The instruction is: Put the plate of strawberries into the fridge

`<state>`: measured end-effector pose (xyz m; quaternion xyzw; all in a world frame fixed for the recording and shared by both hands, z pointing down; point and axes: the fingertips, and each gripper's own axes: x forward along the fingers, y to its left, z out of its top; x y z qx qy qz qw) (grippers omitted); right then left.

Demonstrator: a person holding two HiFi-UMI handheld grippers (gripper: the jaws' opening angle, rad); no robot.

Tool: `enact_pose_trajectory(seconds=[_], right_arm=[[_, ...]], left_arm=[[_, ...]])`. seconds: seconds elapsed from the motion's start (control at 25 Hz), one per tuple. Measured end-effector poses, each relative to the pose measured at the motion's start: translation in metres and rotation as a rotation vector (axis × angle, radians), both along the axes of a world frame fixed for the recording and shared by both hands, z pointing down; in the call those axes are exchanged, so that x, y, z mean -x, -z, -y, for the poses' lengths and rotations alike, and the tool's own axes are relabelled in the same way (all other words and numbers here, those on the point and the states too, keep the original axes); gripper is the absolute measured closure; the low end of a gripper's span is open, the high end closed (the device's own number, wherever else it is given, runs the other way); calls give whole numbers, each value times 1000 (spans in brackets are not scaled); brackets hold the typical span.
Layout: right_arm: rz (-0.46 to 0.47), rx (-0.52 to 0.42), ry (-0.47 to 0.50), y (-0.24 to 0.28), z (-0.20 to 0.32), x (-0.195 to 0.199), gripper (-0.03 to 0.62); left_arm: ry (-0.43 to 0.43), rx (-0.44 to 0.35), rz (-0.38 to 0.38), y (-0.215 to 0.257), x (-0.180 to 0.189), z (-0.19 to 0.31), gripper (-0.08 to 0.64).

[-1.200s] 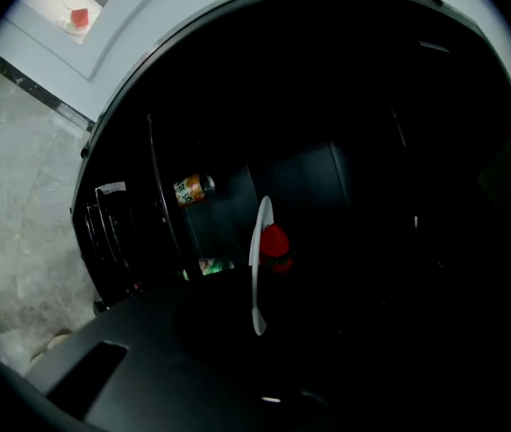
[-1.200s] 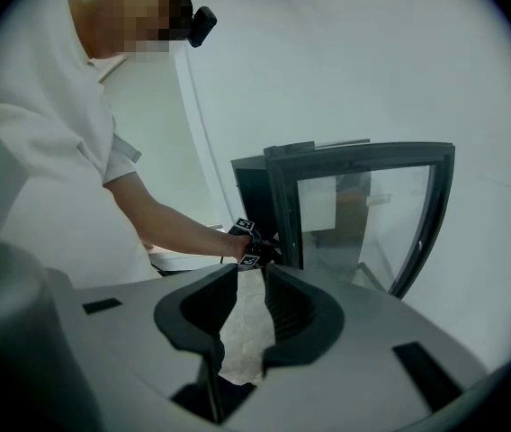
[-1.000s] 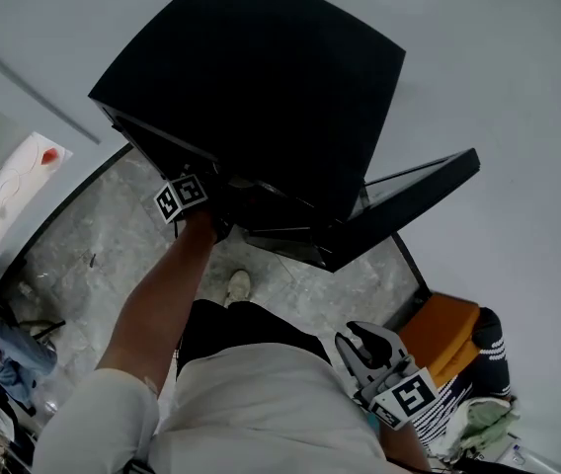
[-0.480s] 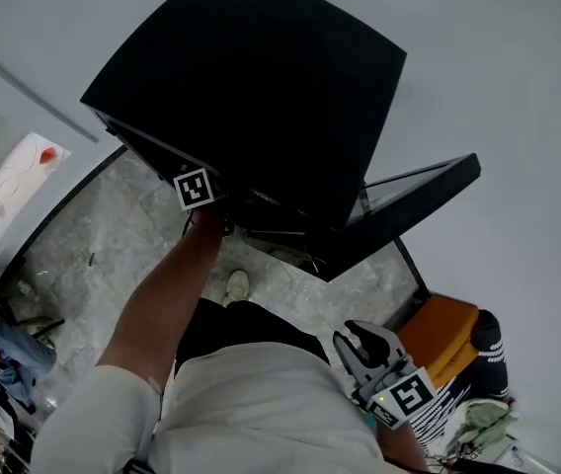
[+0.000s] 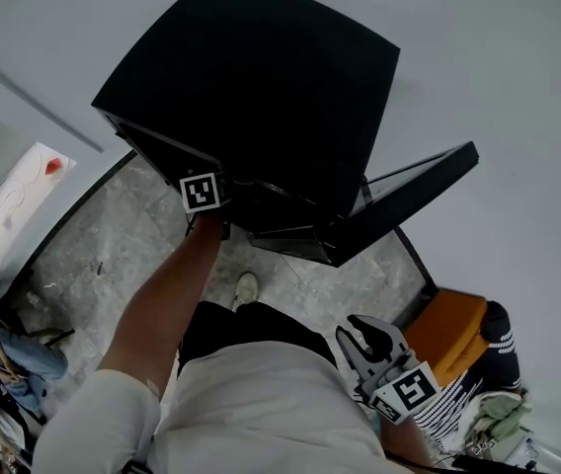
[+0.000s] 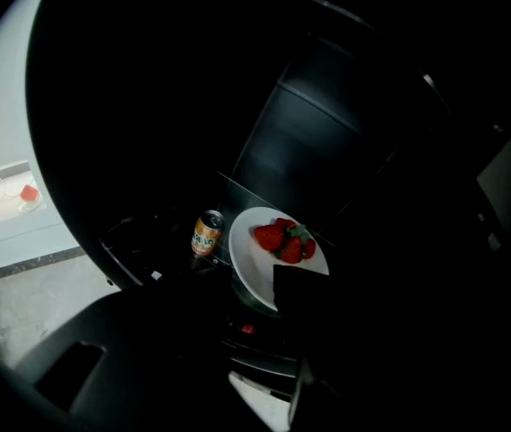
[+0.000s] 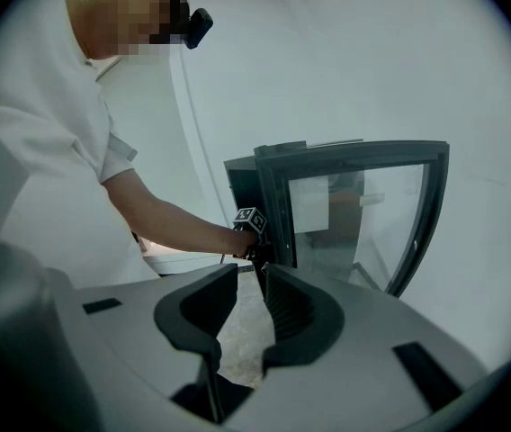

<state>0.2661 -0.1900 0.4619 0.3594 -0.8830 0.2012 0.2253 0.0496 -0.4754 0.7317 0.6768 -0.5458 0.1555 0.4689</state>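
Observation:
The black fridge (image 5: pixel 261 77) stands with its glass door (image 5: pixel 409 191) swung wide. Inside, a white plate (image 6: pixel 255 259) with red strawberries (image 6: pixel 282 239) rests on a glass shelf beside an orange can (image 6: pixel 207 233). My left gripper (image 6: pixel 237 295) reaches into the fridge, and only its marker cube (image 5: pixel 201 193) shows from above. Its jaws are opening. One dark jaw covers the plate's near edge, and I see no pad pressing on it. My right gripper (image 5: pixel 364 339) hangs low by my hip. A narrow gap shows between its tips (image 7: pixel 250 282), with nothing in it.
The glass door (image 7: pixel 363 214) juts out to the right of the fridge opening. A white table (image 5: pixel 24 181) with a small red thing stands far left. An orange seat (image 5: pixel 448 329) and a striped cloth (image 5: pixel 478 373) lie at the lower right. Marble floor (image 5: pixel 113 255) lies below.
The left gripper's marker cube has shifted slightly to the right at the fridge opening. The right gripper has stayed where it was.

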Motion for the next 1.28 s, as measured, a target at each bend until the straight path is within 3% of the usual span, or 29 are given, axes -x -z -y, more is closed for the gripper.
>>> enact_pose_trajectory(seconds=[0.16,0.32,0.64,0.92,1.16,1.28], right_arm=[[11,-20,3,5,-10,18,486],[21,-41,7,12,-22,43,486],[60,-84,20,23,-55,110,489],[68,-99,29,25,-85,165,540],[55,-127,21,28,-128,210,563],[69,-130,7,24,-150,228,566]], left_arm=[[-31,-49,11,18,12,-14,417],[-103,-89,-28,47,19,-42,417],[-385,-166,1,108,42,-141,424],[-587,-232,-38,162,80,-238,536],[-702,-286,-208,218,110,-335,546],[-764,-310,-258,239,120,-379,546]])
